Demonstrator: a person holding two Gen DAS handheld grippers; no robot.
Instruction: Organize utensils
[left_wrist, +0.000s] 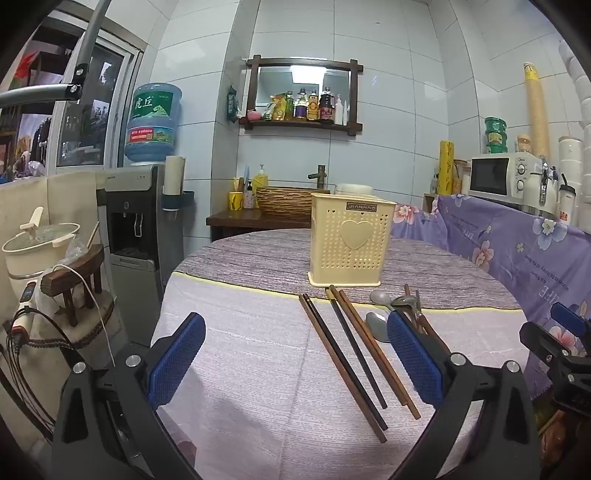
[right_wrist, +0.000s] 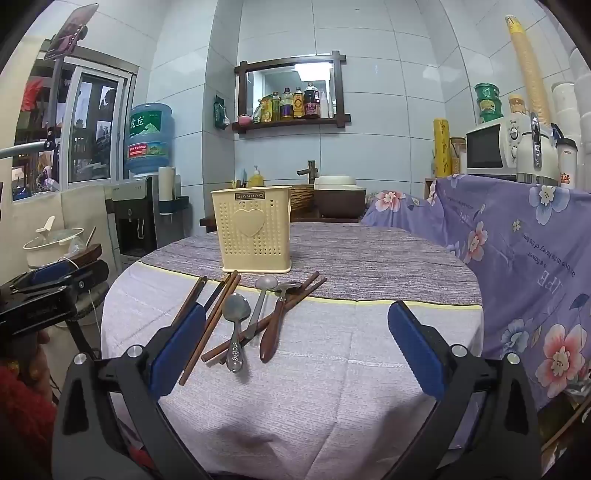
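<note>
We record a round table under a pale cloth. On its far half stands a cream perforated holder, upright. Before it lie chopsticks and spoons, loosely overlapped; their count is unclear. Left gripper and right gripper gape wide, empty, above the cloth.

Chopsticks and spoons before holder
</note>
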